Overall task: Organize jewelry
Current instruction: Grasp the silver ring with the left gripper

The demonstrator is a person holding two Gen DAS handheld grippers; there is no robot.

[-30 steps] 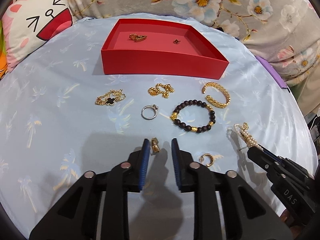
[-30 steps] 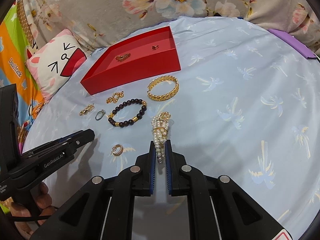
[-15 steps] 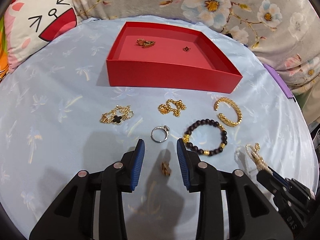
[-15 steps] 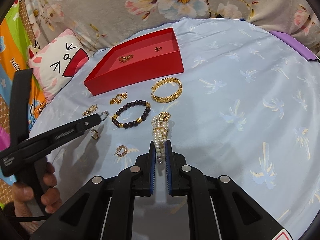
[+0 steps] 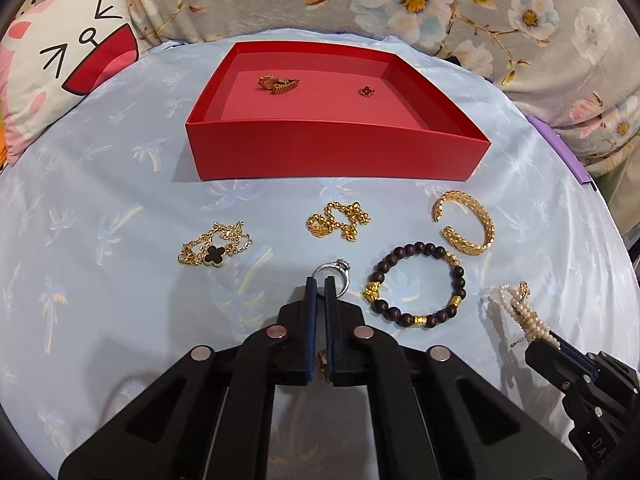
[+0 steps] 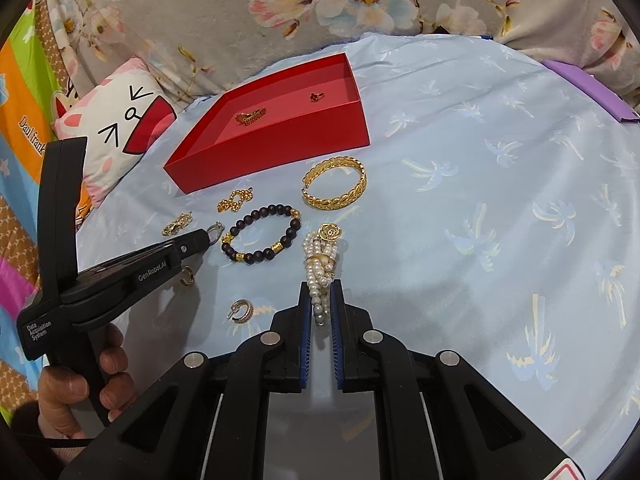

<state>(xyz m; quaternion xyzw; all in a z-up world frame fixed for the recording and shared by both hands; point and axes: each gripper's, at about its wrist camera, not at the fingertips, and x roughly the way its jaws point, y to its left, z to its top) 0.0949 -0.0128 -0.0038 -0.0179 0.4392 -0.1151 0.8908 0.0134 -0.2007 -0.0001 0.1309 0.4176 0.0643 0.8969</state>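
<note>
Now the left gripper (image 5: 320,285), jaws fully closed on the silver ring (image 5: 333,276) beside the beaded bracelet (image 5: 416,280), should lift slowly toward the red box (image 5: 336,148) — the right gripper (image 6: 321,294) pinches the pearl strand (image 6: 320,264), nearly closed.

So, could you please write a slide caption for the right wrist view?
Right gripper clamps a pearl bracelet on the blue cloth; left gripper reaches the silver ring.
</note>
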